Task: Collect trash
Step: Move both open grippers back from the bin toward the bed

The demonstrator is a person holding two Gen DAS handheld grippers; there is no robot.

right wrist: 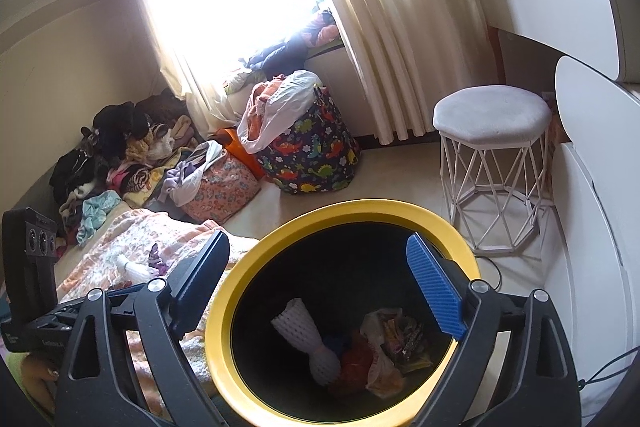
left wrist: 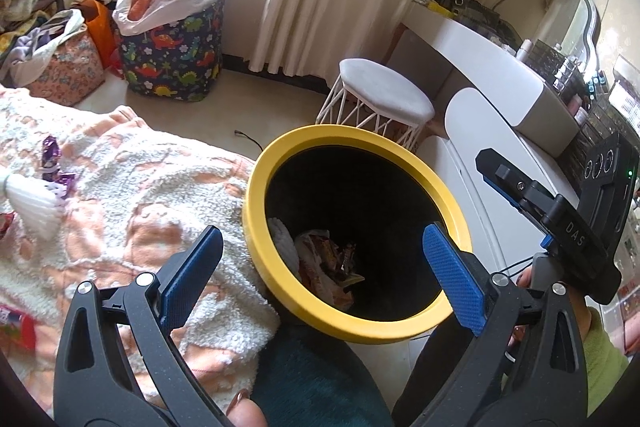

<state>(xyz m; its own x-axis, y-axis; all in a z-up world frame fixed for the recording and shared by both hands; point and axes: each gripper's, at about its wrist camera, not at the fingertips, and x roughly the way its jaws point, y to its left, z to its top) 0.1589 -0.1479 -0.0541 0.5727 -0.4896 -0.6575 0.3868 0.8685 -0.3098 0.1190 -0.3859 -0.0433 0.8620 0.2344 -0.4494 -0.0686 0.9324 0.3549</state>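
Yellow-rimmed bin [right wrist: 256,267], black inside, stands on the floor against the bed edge; both wrist views look down into it. Contents, right wrist view: white foam net sleeve [right wrist: 308,343] at 9 o'clock of the bin floor, crumpled wrappers [right wrist: 396,343] at 3 o'clock, a red scrap between them. Right tongs [right wrist: 318,291] hang over the bin mouth, jaws spread wide, nothing between the blue pads; the trash lies well below them. Left tongs [left wrist: 324,279] also spread wide and empty, left finger over the blanket [left wrist: 132,195], right finger over the near rim of the bin. In the left wrist view the right tongs' body shows at 3 o'clock, held by a hand with a green sleeve. Still on the bed, at 9 o'clock in the left view: a purple wrapper [left wrist: 52,155] touching a second white foam net [left wrist: 30,199], and a red packet [left wrist: 16,323] near 8 o'clock at the frame edge. Background: white stool [right wrist: 492,123] at 2 o'clock beside the white desk [right wrist: 560,11], dinosaur-print hamper [right wrist: 312,151] at 12 o'clock under the curtain.
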